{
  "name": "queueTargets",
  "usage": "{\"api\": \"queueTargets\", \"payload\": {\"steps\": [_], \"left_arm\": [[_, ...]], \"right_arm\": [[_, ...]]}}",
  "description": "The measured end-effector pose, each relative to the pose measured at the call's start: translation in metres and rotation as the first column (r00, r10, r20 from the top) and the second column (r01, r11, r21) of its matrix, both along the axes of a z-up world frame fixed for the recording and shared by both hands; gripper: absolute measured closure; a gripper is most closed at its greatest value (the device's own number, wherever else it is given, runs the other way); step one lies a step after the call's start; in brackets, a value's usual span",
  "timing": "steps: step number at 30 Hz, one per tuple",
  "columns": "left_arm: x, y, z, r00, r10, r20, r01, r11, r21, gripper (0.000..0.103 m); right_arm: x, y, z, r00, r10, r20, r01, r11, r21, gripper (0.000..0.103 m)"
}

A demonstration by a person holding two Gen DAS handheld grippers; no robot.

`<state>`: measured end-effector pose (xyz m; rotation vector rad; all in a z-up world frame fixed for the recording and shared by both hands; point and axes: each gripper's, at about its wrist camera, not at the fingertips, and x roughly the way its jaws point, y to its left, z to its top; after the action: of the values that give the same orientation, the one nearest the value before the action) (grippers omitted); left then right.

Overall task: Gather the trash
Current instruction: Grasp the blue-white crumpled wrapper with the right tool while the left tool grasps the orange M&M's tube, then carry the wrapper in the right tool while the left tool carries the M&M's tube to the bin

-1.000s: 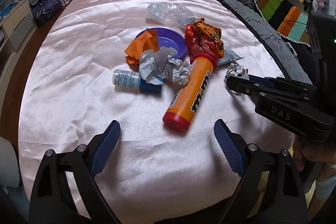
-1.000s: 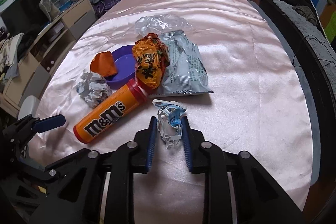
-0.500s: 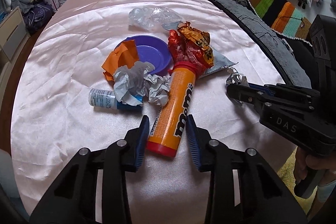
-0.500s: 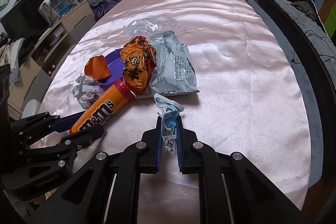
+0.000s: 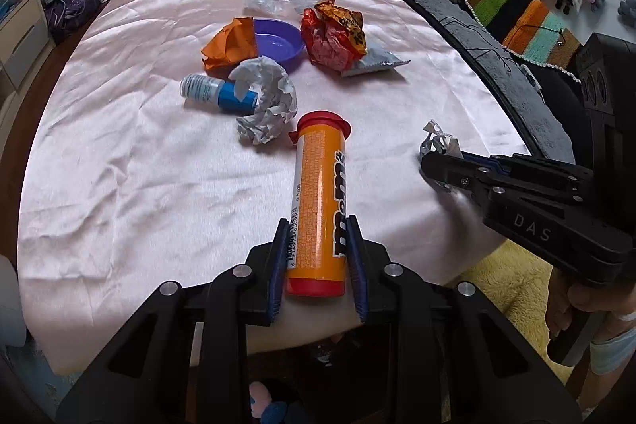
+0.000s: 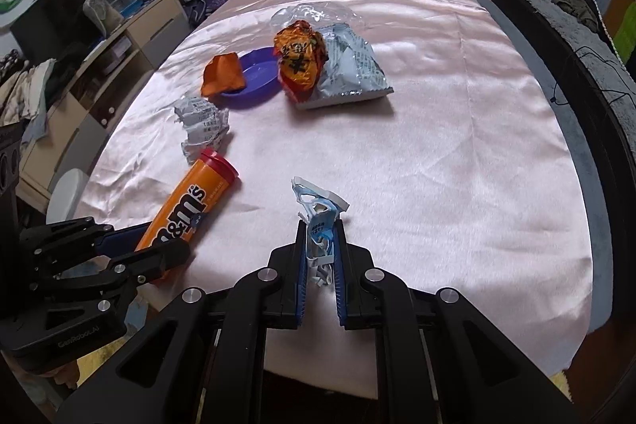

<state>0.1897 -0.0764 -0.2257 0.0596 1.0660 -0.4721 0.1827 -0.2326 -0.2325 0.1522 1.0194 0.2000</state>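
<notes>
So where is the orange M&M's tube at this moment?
The M&M's tube is clamped in the left gripper at the table's near edge, its red cap pointing toward the crumpled grey paper.

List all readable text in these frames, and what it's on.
"m&m's": orange candy tube, held in the left gripper.
"DAS": body of the right gripper.
"GenRobot.AI": left gripper's body, right wrist view; faint, reading uncertain.
Fine print on the tube, grey snack bag, crumpled paper and torn wrapper: too small to read.

tube (image 5: 318, 201) before crumpled paper (image 5: 266, 102) | bowl (image 5: 278, 44) behind paper | wrapper (image 5: 334, 34) right of bowl
</notes>
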Motion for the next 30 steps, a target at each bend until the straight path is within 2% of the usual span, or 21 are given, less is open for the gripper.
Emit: {"api": "queueTargets", "payload": {"steps": [9,16,23,30], "left_arm": [[-0.050,0.005,0.011,1.000,-0.014,0.017,0.014,1.000,-0.007,0.077],[-0.084,0.007,0.008,1.000,0.003,0.012,-0.003,1.000,-0.001,0.077],[-0.108,0.009,-0.010,1.000,0.013,-0.026,-0.013,1.000,0.009,0.077],[-0.128,0.008,-0.041,0.995,0.009,-0.095,-0.006,1.000,0.027,0.077]], "right_arm": [[-0.040,0.004,0.012,1.000,-0.004,0.020,0.003,1.000,0.013,0.090],[-0.072,0.002,0.013,1.000,-0.015,0.015,0.015,0.999,0.036,0.090],[-0.102,0.002,-0.007,0.999,-0.006,-0.042,0.009,0.999,0.052,0.090],[-0.121,0.006,-0.026,0.996,-0.001,-0.089,0.003,1.000,0.017,0.090]]}}
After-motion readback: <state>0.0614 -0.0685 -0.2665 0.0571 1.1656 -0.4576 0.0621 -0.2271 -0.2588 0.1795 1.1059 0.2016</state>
